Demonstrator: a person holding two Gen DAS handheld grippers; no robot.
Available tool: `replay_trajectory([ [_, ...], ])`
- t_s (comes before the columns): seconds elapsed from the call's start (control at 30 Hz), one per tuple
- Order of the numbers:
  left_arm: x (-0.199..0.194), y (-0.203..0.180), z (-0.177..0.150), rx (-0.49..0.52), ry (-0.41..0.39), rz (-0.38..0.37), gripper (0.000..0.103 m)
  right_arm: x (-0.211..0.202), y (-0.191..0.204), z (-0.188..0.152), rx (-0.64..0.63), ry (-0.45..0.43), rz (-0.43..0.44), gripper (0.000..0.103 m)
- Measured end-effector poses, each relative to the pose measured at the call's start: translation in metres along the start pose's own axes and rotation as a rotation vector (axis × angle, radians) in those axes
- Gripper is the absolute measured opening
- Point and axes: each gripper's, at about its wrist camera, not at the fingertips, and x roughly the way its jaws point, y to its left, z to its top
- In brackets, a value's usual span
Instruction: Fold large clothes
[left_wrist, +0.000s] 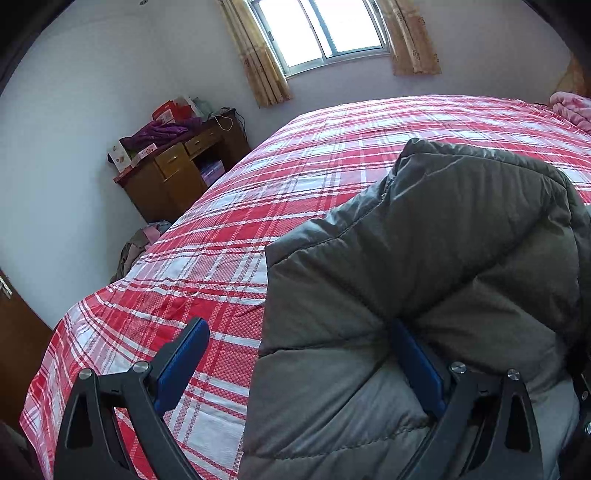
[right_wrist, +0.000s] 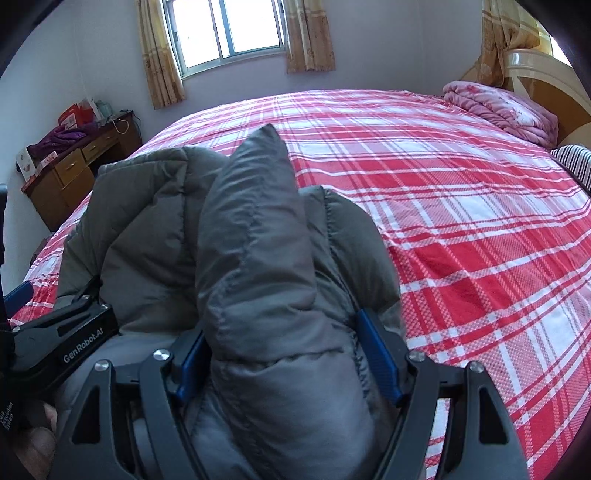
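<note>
A grey quilted puffer jacket (left_wrist: 424, 258) lies bunched on the red and white plaid bed (left_wrist: 229, 229). My left gripper (left_wrist: 299, 358) is wide open; its left finger (left_wrist: 181, 365) is over bare sheet and its right finger (left_wrist: 417, 373) is sunk in a jacket fold. In the right wrist view a thick fold of the jacket (right_wrist: 258, 258) fills the space between the fingers of my right gripper (right_wrist: 284, 354), which presses on it from both sides. The left gripper's body (right_wrist: 62, 332) shows at the left, against the jacket.
The plaid bed (right_wrist: 461, 206) stretches ahead to the wall under a window (right_wrist: 225, 29). A folded pink blanket (right_wrist: 506, 107) lies by the headboard at the far right. A wooden desk (left_wrist: 177, 173) with clutter stands left of the bed. Clothes lie on the floor (left_wrist: 140, 243).
</note>
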Motion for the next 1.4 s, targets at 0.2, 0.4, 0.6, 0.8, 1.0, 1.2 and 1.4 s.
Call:
replay_trajectory([
  [0.2, 0.002, 0.001, -0.001, -0.003, 0.004, -0.005, 0.098, 0.004, -0.002, 0.001, 0.001, 0.013, 0.005, 0.077],
  [0.4, 0.005, 0.001, -0.002, -0.003, 0.011, -0.008, 0.098, 0.008, -0.005, 0.002, 0.000, 0.024, 0.005, 0.078],
  [0.6, 0.006, 0.001, -0.003, -0.002, 0.015, -0.009, 0.098, 0.013, -0.006, 0.002, 0.000, 0.040, 0.012, 0.080],
  [0.8, 0.006, 0.000, -0.003, 0.005, 0.013, -0.003, 0.098, 0.014, -0.006, 0.001, -0.003, 0.044, 0.009, 0.080],
  [1.0, -0.002, -0.001, 0.000, 0.031, 0.011, 0.004, 0.098, 0.010, -0.005, 0.002, -0.008, 0.044, 0.004, 0.080],
  [1.2, -0.031, 0.027, 0.022, -0.057, -0.070, -0.064, 0.098, -0.049, -0.003, 0.016, 0.005, -0.155, -0.061, 0.079],
  [1.4, 0.003, 0.013, 0.045, -0.011, -0.008, -0.070, 0.098, -0.029, 0.020, 0.044, -0.068, -0.141, -0.020, 0.053],
])
